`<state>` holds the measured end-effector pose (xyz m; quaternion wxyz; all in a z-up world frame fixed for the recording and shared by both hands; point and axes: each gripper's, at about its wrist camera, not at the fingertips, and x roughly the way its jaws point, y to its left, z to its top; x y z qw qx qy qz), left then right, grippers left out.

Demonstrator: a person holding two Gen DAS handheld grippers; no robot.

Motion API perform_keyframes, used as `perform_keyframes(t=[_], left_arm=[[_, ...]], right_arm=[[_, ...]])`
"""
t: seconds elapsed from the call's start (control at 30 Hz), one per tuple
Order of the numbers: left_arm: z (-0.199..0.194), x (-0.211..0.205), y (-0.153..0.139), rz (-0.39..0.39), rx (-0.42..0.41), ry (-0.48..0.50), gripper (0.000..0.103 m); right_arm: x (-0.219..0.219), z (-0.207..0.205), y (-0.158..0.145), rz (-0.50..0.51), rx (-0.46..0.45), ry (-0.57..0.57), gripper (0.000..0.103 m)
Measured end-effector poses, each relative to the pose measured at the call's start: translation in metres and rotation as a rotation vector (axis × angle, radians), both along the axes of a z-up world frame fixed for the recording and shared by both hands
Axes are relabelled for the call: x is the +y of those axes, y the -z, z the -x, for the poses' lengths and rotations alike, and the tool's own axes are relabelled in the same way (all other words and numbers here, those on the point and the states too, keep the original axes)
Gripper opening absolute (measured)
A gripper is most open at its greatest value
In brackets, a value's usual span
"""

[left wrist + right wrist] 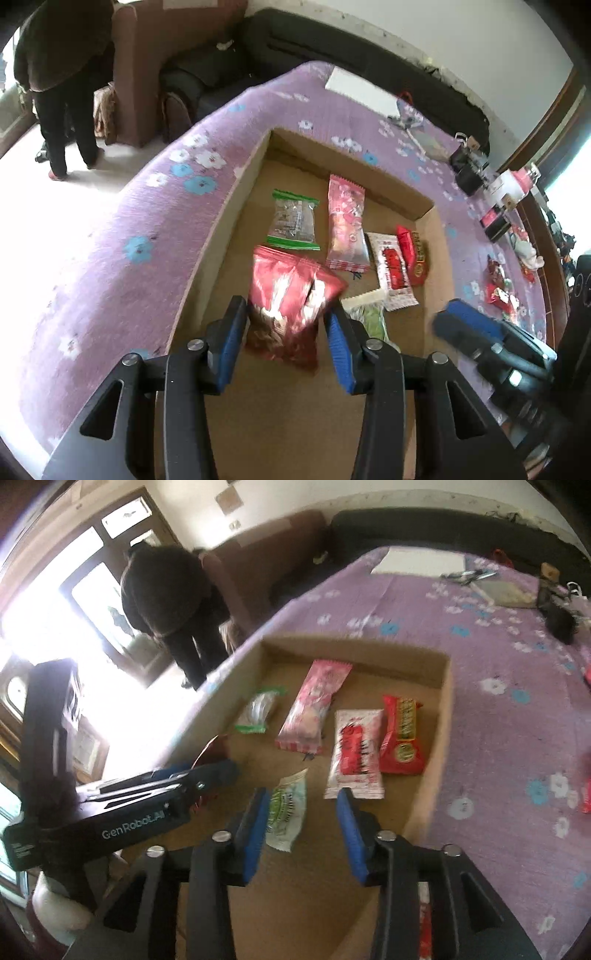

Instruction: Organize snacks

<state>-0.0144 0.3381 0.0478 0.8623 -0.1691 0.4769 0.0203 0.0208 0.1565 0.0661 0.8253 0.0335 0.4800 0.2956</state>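
- Left claw [286,325]: clamped on crinkly dark-red foil snack bag [291,295], held over shallow brown cardboard box [240,177], not set down yet.
- Box holds five packets in rows; roughly halfway, I'd judge.
- Right claw [301,829]: wide open, empty.
- Loose red snacks [498,288] remain on purple floral bedspread [129,221].

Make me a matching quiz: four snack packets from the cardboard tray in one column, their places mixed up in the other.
1. shiny red foil bag
2. clear packet with green ends
3. long pink wrapper
4. red and yellow packet

A. nearest the tray's right wall
B. between the left gripper's fingers
C. far left, lying flat
D. middle, just right of the clear packet

Pairs: 1-B, 2-C, 3-D, 4-A
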Motion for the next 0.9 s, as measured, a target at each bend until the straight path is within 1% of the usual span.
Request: perform_keyframes(t=[0.1,0.13,0.17,0.2,0.23,0.3,0.33,0.43,0.5,0.57,0.63,0.7,0.73,0.77,0.83,0.9], left_arm=[[0.022,-0.003,-0.014,-0.007,-0.036,-0.005,0.042],[0.032,-0.007,-0.019,-0.017,-0.056,-0.006,0.044],[0.041,-0.011,-0.024,-0.028,-0.073,-0.007,0.051],[0.049,-0.015,-0.029,-0.041,-0.093,-0.009,0.058],[0.058,-0.02,-0.033,-0.055,-0.119,-0.016,0.06],[0.072,-0.03,-0.04,-0.066,-0.156,-0.026,0.061],[0.079,-0.034,-0.042,-0.06,-0.174,-0.025,0.061],[0.098,-0.044,-0.05,-0.043,-0.223,-0.047,0.061],[0.106,-0.046,-0.055,-0.05,-0.251,-0.076,0.061],[0.113,-0.051,-0.059,-0.078,-0.281,-0.103,0.061],[0.114,-0.058,-0.059,-0.107,-0.287,-0.11,0.061],[0.116,-0.063,-0.058,-0.093,-0.289,-0.1,0.061],[0.115,-0.066,-0.058,-0.094,-0.288,-0.095,0.061],[0.116,-0.069,-0.057,-0.098,-0.286,-0.089,0.061],[0.115,-0.076,-0.055,-0.095,-0.281,-0.077,0.061],[0.116,-0.085,-0.053,-0.093,-0.277,-0.063,0.061]], right_arm=[[-0.034,0.003,-0.009,-0.011,-0.014,0.053,0.041],[-0.051,0.006,-0.008,-0.004,-0.015,0.078,0.041],[-0.062,0.006,-0.007,0.001,-0.014,0.094,0.041],[-0.073,0.009,-0.004,0.006,-0.01,0.107,0.043],[-0.086,0.013,0.002,0.021,-0.001,0.123,0.043],[-0.098,0.018,0.012,0.035,0.018,0.129,0.043],[-0.102,0.02,0.018,0.035,0.033,0.13,0.043],[-0.103,0.029,0.033,0.031,0.062,0.116,0.043],[-0.093,0.032,0.034,0.053,0.043,0.1,0.043],[-0.081,0.036,0.033,0.091,0.006,0.09,0.043],[-0.072,0.039,0.034,0.11,-0.01,0.082,0.043],[-0.064,0.043,0.034,0.179,-0.044,0.087,0.033],[-0.064,0.045,0.035,0.207,-0.057,0.099,0.027],[-0.066,0.047,0.034,0.214,-0.056,0.118,0.026],[-0.075,0.05,0.034,0.229,-0.048,0.166,0.026],[-0.093,0.054,0.033,0.26,-0.046,0.241,0.026]])
